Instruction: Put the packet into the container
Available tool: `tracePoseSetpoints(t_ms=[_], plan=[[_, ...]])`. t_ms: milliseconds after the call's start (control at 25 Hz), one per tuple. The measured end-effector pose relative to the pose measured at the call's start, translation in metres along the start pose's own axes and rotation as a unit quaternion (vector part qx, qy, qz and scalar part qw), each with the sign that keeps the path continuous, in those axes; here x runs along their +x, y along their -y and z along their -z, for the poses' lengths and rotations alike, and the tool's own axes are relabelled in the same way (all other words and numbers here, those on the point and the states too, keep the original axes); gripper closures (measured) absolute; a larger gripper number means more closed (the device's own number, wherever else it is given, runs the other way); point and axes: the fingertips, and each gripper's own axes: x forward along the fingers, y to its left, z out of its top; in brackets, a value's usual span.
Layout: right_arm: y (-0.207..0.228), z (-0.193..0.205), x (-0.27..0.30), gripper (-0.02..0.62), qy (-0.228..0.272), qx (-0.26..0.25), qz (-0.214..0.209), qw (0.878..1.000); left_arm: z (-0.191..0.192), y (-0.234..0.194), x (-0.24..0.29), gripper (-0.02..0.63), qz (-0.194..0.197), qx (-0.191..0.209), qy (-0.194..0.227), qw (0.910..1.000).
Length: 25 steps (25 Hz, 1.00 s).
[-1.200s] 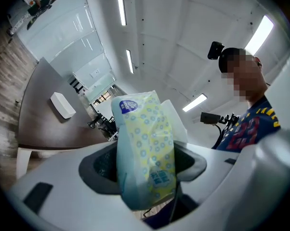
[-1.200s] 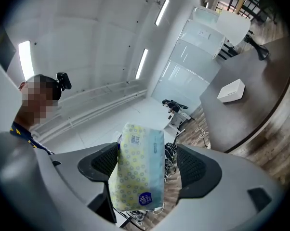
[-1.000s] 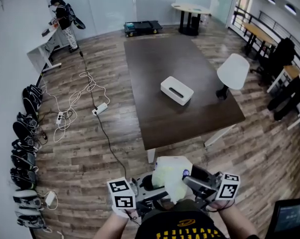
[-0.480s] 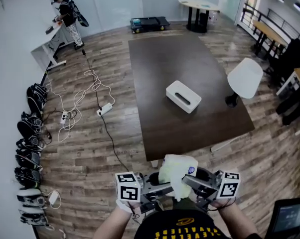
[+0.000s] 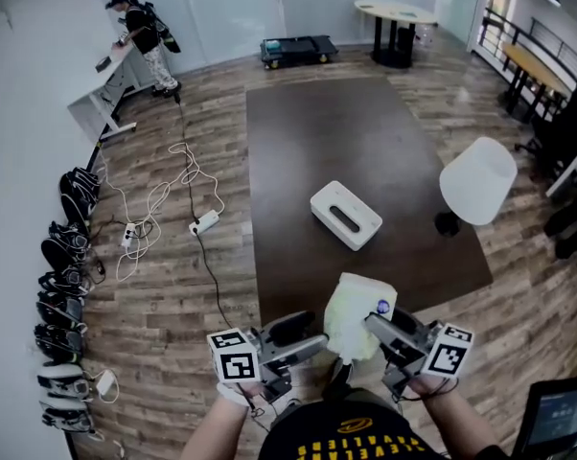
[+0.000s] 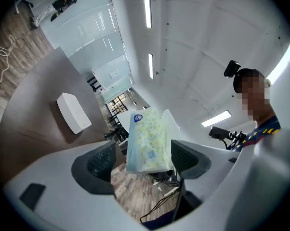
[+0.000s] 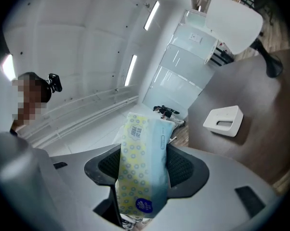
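Packet (image 5: pixel 357 316) of pale yellow, dot-printed soft plastic: held upright in the air, lower centre of the head view, short of the table edge. Right gripper (image 7: pixel 144 165): jaws closing, both pads against the packet's faces. Left gripper (image 6: pixel 141 159): jaws opening, packet between them, gap visible at one pad. White rectangular container (image 5: pixel 346 215) with slotted top: mid-frame on dark brown table (image 5: pixel 308 123), well apart from packet.

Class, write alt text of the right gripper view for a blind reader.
A soft yellow-dotted pale blue plastic packet stands upright between the closing right tongs, touching both dark pads. Beyond, a white slotted box container rests on a brown table.
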Motion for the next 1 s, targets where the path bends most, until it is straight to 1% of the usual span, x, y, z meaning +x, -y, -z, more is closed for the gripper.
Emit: tracePoseSetpoints(t_ms=[40, 120, 200, 240, 280, 320, 360, 400, 440, 480, 560, 600, 640, 680, 720, 760, 840, 920, 960, 1000], plan=[[0.007, -0.009, -0.001, 0.331, 0.001, -0.013, 0.012, 1.0, -0.008, -0.006, -0.001, 0.261, -0.016, 0.002, 0.014, 0.9998], [0.021, -0.023, -0.002, 0.331, -0.003, -0.049, 0.037, 0.998, -0.02, -0.011, 0.003, 0.262, -0.046, 0.022, 0.032, 0.9982], [0.03, -0.034, 0.0, 0.331, -0.016, -0.119, 0.065, 0.991, -0.029, -0.006, 0.015, 0.262, -0.064, 0.054, 0.029, 0.9961], [0.032, -0.039, 0.001, 0.331, -0.024, -0.165, 0.078, 0.983, -0.034, -0.003, 0.022, 0.262, -0.07, 0.07, 0.024, 0.9948], [0.031, -0.044, 0.003, 0.331, -0.031, -0.215, 0.091, 0.972, -0.039, 0.002, 0.029, 0.262, -0.077, 0.085, 0.019, 0.9932], [0.029, -0.05, 0.005, 0.331, -0.037, -0.268, 0.102, 0.957, -0.046, 0.006, 0.036, 0.261, -0.083, 0.098, 0.015, 0.9916], [0.027, -0.055, 0.008, 0.333, -0.041, -0.322, 0.113, 0.939, -0.053, 0.01, 0.043, 0.262, -0.087, 0.108, 0.012, 0.9902], [0.024, -0.06, 0.011, 0.333, -0.044, -0.377, 0.124, 0.917, -0.06, 0.015, 0.048, 0.262, -0.088, 0.113, 0.01, 0.9896], [0.022, -0.064, 0.014, 0.333, -0.046, -0.432, 0.133, 0.891, -0.067, 0.019, 0.053, 0.262, -0.086, 0.113, 0.009, 0.9898], [0.021, -0.067, 0.017, 0.333, -0.051, -0.485, 0.141, 0.862, -0.073, 0.022, 0.057, 0.262, -0.083, 0.107, 0.007, 0.9908], [0.019, -0.071, 0.023, 0.333, -0.061, -0.571, 0.158, 0.803, -0.089, 0.025, 0.062, 0.263, -0.077, 0.083, 0.011, 0.9935], [0.019, -0.073, 0.026, 0.333, -0.064, -0.605, 0.167, 0.776, -0.1, 0.025, 0.062, 0.312, -0.076, 0.066, 0.021, 0.9947], [0.019, -0.075, 0.029, 0.333, -0.063, -0.635, 0.175, 0.75, -0.111, 0.025, 0.062, 0.39, -0.073, 0.048, 0.033, 0.9956], [0.018, -0.077, 0.033, 0.333, -0.061, -0.663, 0.181, 0.724, -0.121, 0.025, 0.062, 0.417, -0.067, 0.028, 0.044, 0.9964], [0.019, -0.078, 0.037, 0.333, -0.059, -0.689, 0.185, 0.698, -0.13, 0.024, 0.063, 0.428, -0.059, 0.012, 0.049, 0.997], [0.02, -0.078, 0.042, 0.333, -0.057, -0.712, 0.188, 0.674, -0.136, 0.021, 0.066, 0.428, -0.052, 0.0, 0.047, 0.9975], [0.024, -0.078, 0.048, 0.333, -0.059, -0.748, 0.199, 0.63, -0.14, 0.011, 0.072, 0.428, -0.052, -0.008, 0.031, 0.9982], [0.029, -0.08, 0.052, 0.333, -0.065, -0.776, 0.214, 0.589, -0.138, -0.005, 0.076, 0.426, -0.065, -0.02, 0.013, 0.9976], [0.032, -0.08, 0.054, 0.333, -0.069, -0.79, 0.221, 0.568, -0.137, -0.015, 0.077, 0.426, -0.071, -0.033, 0.008, 0.9969], [0.035, -0.08, 0.057, 0.333, -0.073, -0.803, 0.227, 0.545, -0.136, -0.025, 0.078, 0.405, -0.077, -0.052, 0.005, 0.9957]])
